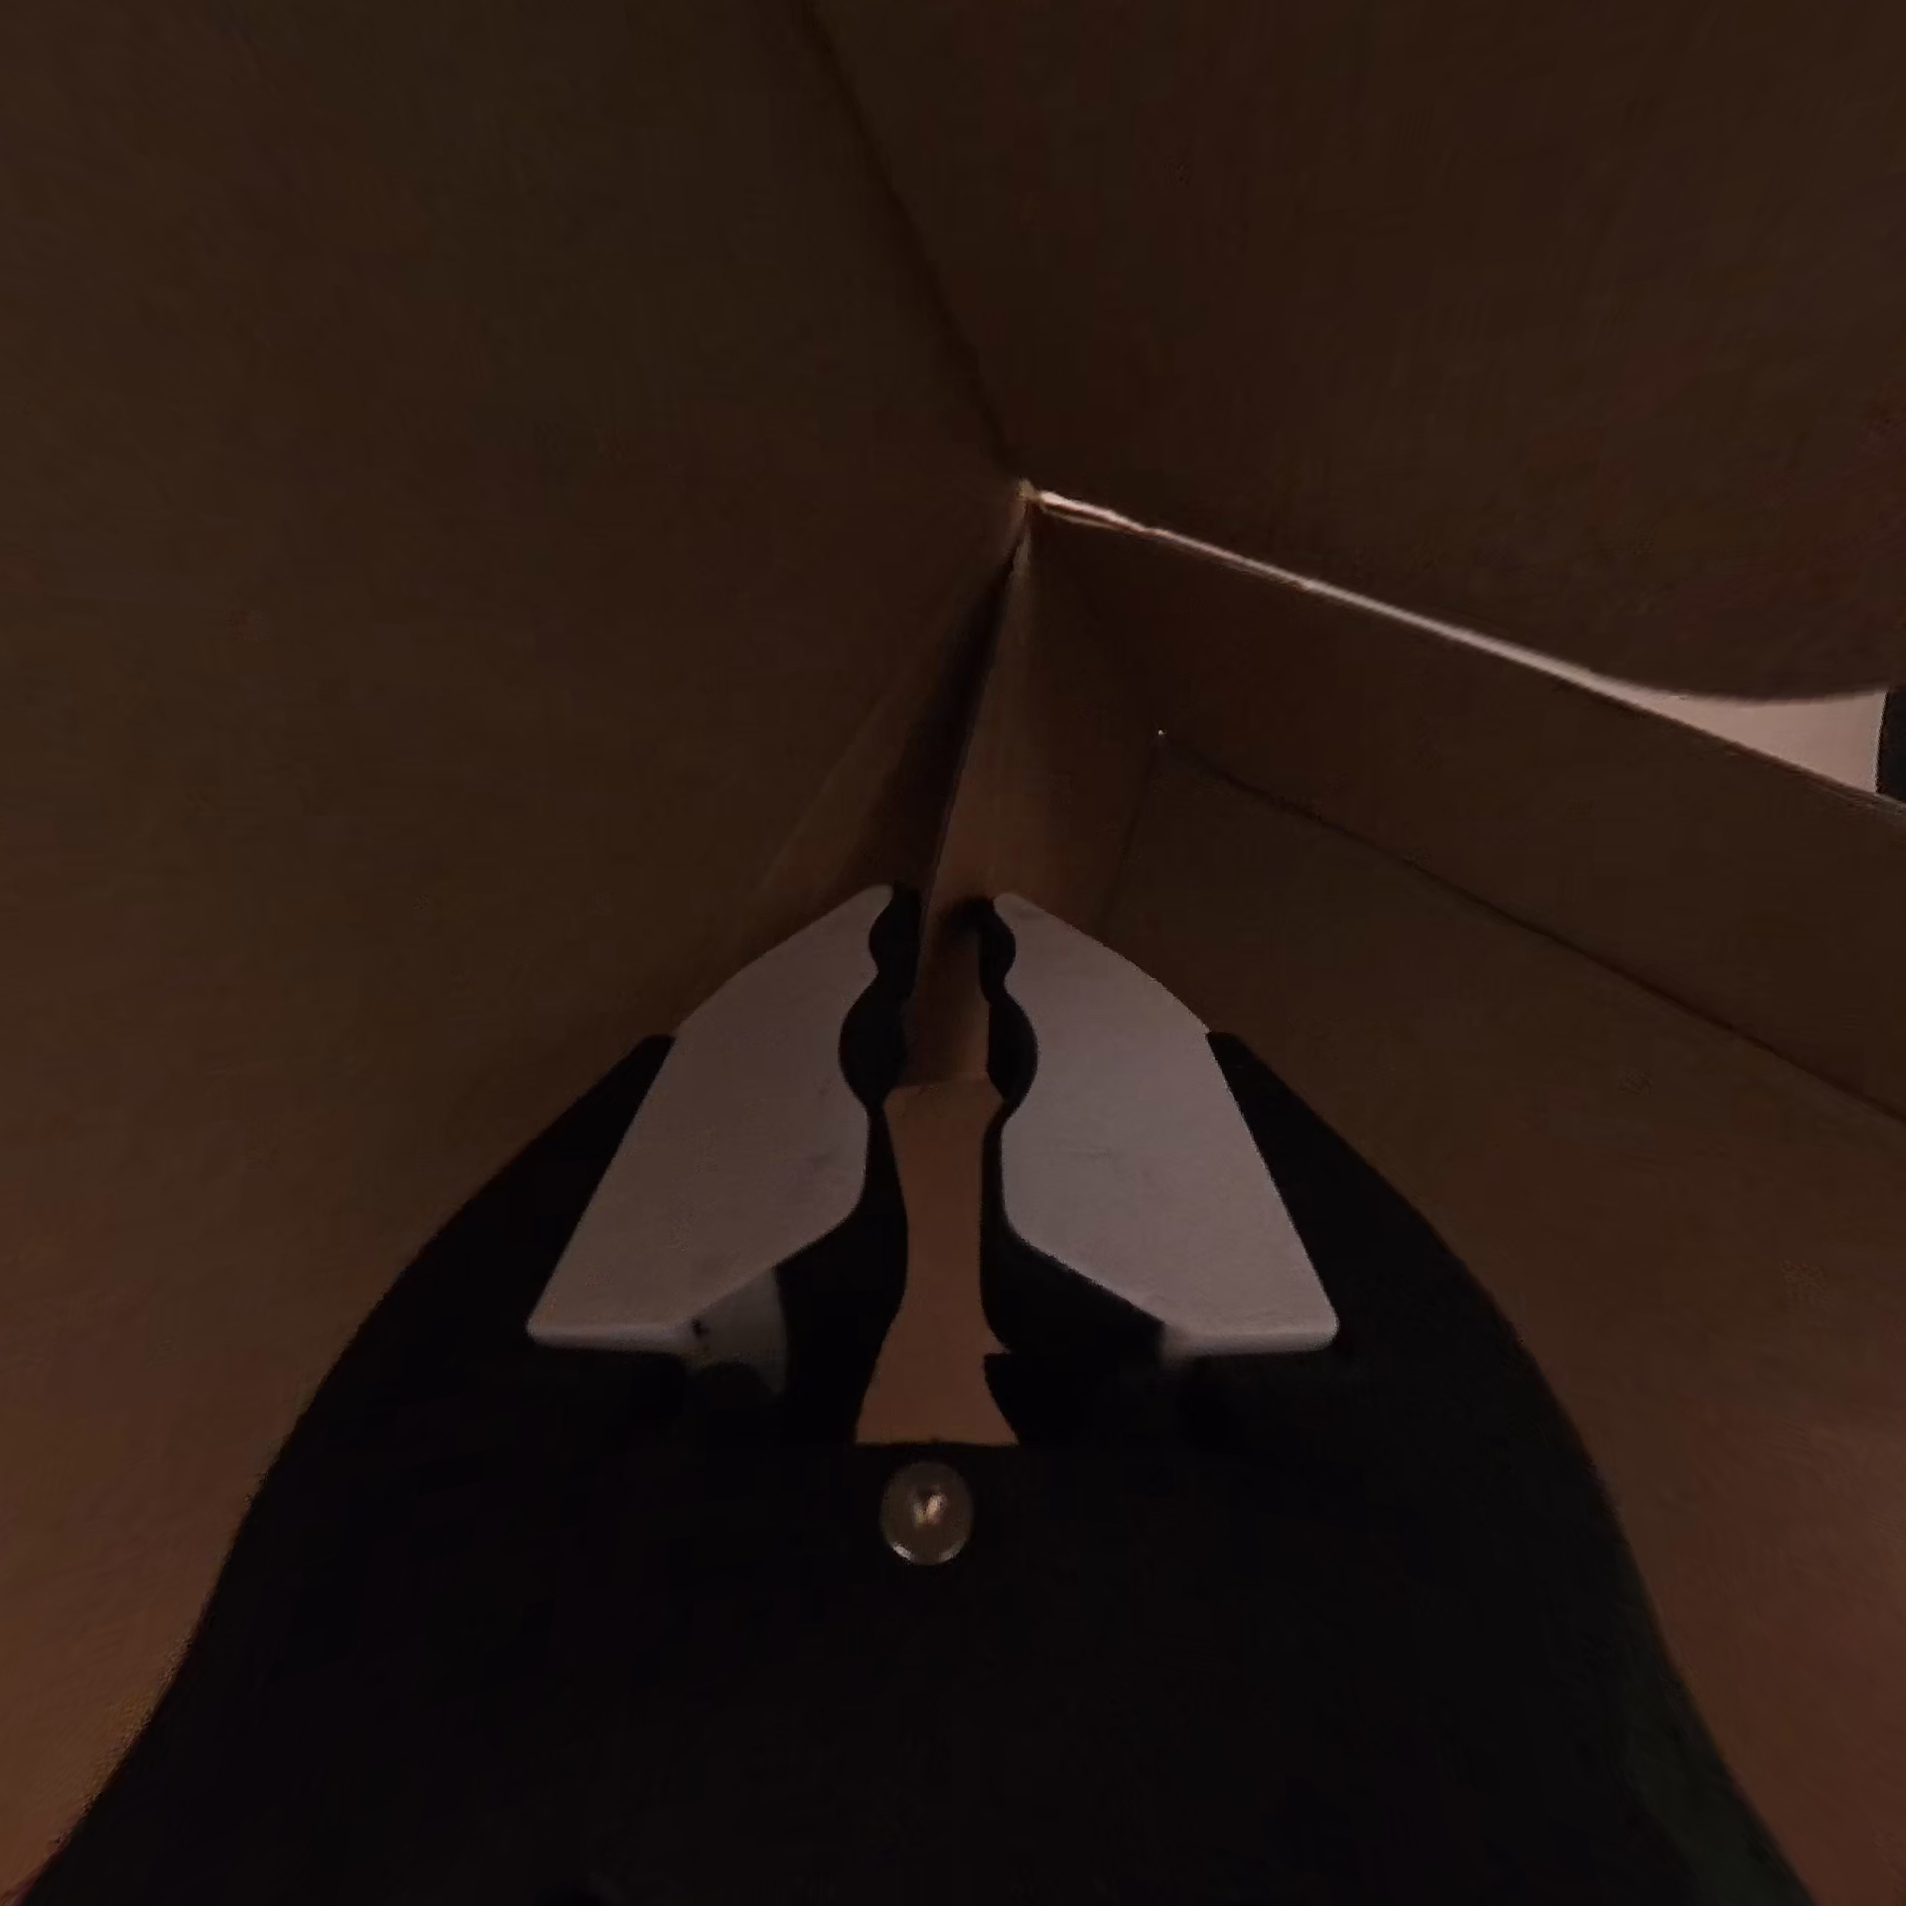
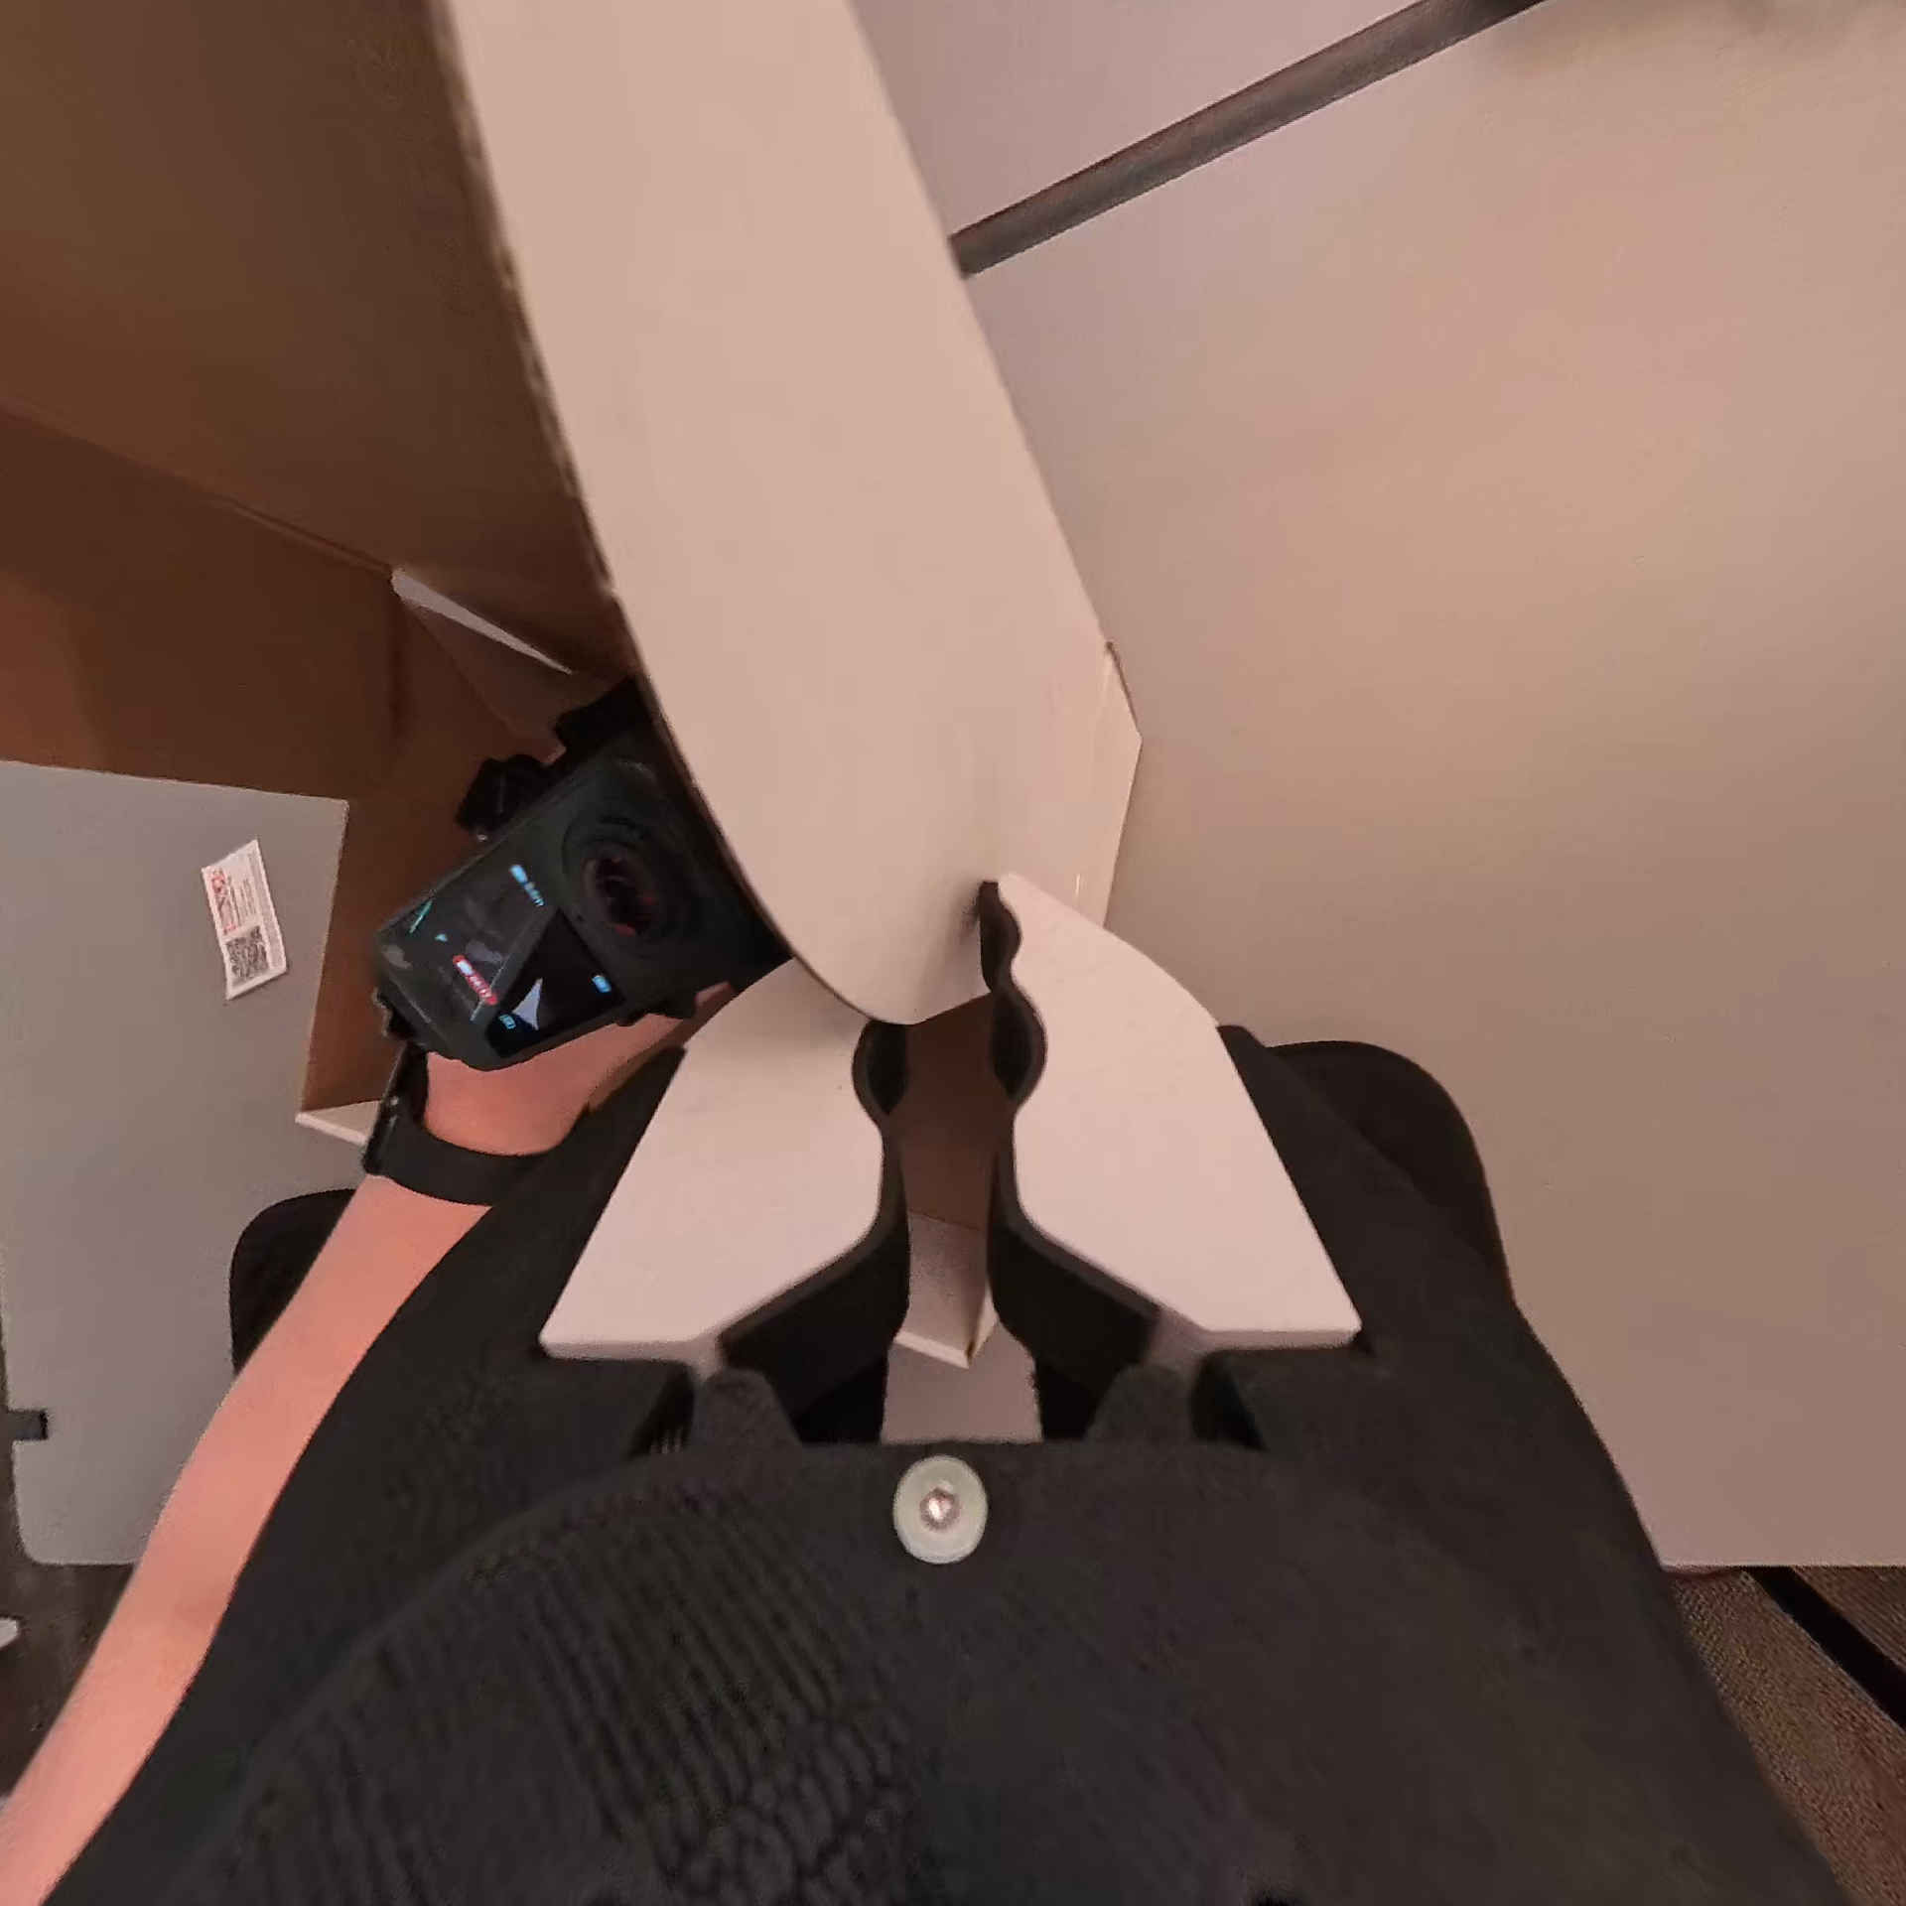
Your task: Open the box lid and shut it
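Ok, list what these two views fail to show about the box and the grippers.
- Left wrist view: dim; the box interior fills it, its outside and floor unseen.
- Right wrist view: the lid cuts off at the top edge and hides most of the left gripper.
- Right gripper: lid covers one fingertip, so its grip is unclear.

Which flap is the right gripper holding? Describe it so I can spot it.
Start at the big brown cardboard box. A pale flap sweeps down from its top to the right gripper, which pinches its lower edge. It alone has a rounded corner and a cream face.
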Available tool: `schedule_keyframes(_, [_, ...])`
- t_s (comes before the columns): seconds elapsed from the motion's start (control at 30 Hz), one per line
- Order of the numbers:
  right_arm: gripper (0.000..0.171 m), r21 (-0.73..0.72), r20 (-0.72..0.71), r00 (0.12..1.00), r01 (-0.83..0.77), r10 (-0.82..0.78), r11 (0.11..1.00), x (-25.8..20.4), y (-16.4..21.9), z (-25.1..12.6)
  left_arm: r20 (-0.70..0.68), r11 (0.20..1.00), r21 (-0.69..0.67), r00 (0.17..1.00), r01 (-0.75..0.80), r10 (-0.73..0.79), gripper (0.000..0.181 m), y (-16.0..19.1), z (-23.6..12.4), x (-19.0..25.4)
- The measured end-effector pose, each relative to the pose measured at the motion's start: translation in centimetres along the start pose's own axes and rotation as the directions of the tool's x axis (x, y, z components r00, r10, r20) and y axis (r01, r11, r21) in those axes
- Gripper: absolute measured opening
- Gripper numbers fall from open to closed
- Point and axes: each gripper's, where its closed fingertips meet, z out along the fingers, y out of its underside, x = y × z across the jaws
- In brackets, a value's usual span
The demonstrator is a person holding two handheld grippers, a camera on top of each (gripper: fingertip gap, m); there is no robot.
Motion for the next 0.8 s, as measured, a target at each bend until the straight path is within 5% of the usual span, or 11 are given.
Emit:
schedule_keyframes(0.33, [0.016, -0.058, -0.016, 1.000, 0.003, -0.004, 0.998, -2.0, 0.8, 0.8, -0.026, 0.999, 0.034, 0.999, 0.020, -0.019, 0.010, 0.0, 0.0, 0.1])
schedule_keyframes(0.8, [0.019, 0.104, 0.090, 0.996, 0.001, -0.010, 0.995, -0.4, 3.3, 1.0, -0.099, 0.995, 0.073, 0.993, 0.073, -0.066, 0.009, -0.4, -0.1, 0.4])
